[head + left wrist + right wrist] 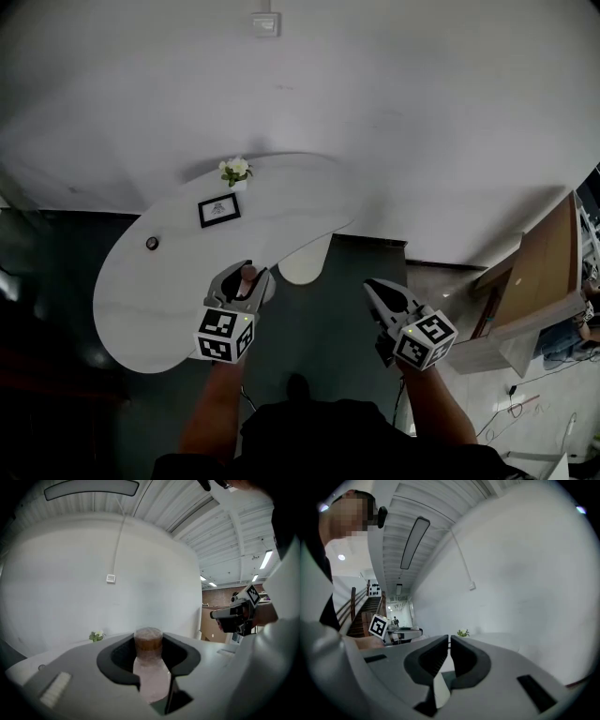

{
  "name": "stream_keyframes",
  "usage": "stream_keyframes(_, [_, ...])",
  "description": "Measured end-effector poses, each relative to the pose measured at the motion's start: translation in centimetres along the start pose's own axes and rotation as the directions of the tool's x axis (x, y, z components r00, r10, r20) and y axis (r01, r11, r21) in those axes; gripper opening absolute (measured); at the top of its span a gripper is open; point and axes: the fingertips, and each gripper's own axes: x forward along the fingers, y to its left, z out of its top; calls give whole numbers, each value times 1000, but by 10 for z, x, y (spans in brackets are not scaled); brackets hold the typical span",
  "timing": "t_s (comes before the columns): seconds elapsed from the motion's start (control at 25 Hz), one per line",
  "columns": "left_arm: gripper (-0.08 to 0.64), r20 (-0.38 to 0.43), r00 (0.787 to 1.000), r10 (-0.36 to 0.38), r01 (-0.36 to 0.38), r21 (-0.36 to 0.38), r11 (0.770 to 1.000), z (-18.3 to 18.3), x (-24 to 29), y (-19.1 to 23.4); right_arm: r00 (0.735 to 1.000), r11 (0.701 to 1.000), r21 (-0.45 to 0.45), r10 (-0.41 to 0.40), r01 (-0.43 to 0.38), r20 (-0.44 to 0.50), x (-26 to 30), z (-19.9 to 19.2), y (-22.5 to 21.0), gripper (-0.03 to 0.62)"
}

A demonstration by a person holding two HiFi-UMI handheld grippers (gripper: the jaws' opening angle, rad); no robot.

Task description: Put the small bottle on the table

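Observation:
My left gripper (246,278) is shut on the small bottle (248,273), a pale pinkish bottle with a brown cap. It hangs over the near edge of the white table (169,281). In the left gripper view the bottle (150,667) stands upright between the dark pads, cap topmost, with the gripper (149,651) closed round its body. My right gripper (372,285) is to the right of the table, over the dark floor. Its jaws (449,641) are shut and hold nothing.
On the table stand a small pot of flowers (235,171), a black picture frame (218,210) and a small dark round object (152,243). A white rounded piece (305,264) sits by the table's right edge. Wooden panels (534,281) lie at the far right. The wall is behind the table.

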Motion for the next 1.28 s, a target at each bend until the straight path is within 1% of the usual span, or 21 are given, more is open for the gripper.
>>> stream_keyframes(0.32, [143, 16, 1000, 19, -19, -20, 1000, 10, 14, 35, 1000, 1000, 0, 22, -22, 16, 39, 13, -13, 12])
stream_keyframes(0.52, [143, 9, 999, 42, -42, -32, 999, 8, 25, 48, 998, 998, 2, 66, -66, 10, 63, 10, -21, 12])
stream_keyframes(0.76, [143, 0, 997, 82, -82, -42, 996, 12, 53, 70, 993, 992, -17, 122, -122, 0, 102, 15, -46, 12])
stream_keyframes(0.92, [143, -4, 993, 116, -117, -53, 992, 18, 84, 86, 987, 987, -15, 160, -160, -16, 129, 18, -76, 12])
stream_keyframes(1.12, [143, 1, 989, 148, -147, -98, 984, 29, 134, 101, 979, 980, -4, 198, -199, -38, 167, 25, -131, 12])
stream_keyframes(1.28, [143, -1, 982, 189, -188, -82, 979, 40, 168, 111, 968, 970, 16, 245, -244, -49, 197, 33, -167, 12])
